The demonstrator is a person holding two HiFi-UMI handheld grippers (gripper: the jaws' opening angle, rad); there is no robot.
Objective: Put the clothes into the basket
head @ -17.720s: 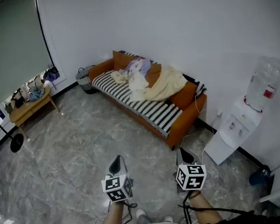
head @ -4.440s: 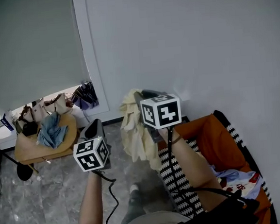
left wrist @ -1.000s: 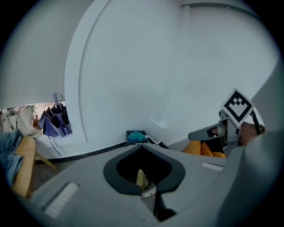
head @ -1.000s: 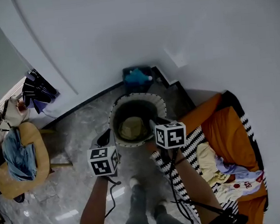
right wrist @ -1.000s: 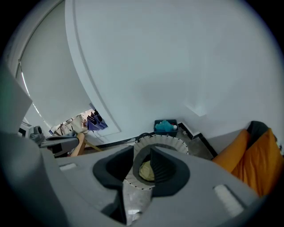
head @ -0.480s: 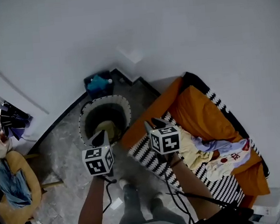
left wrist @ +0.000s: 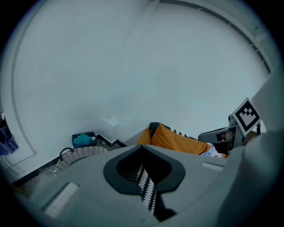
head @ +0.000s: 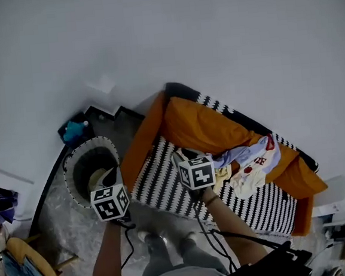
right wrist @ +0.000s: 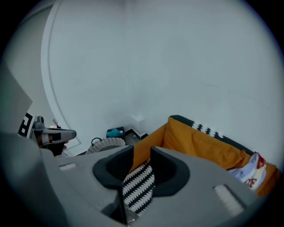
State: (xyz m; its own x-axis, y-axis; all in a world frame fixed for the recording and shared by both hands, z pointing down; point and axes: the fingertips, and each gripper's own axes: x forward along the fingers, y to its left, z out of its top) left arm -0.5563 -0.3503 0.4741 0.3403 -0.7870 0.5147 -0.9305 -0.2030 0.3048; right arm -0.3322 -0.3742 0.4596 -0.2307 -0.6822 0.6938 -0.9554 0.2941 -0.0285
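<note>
Both tools empty, clothes waiting on the sofa

My left tool [head: 112, 177] and right tool [head: 184, 157] stand slightly apart, gripping nothing. The clothes [head: 251, 160] lie bunched on the sofa [head: 159, 189] at my right tool's 3 o'clock, and the basket [head: 67, 173] is at my left tool's 9. They look soft, light and floppy, so I'd pinch a thick fold mid-pile.

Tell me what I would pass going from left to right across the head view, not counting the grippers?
Little wooden table → laundry basket → pile of clothes
</note>
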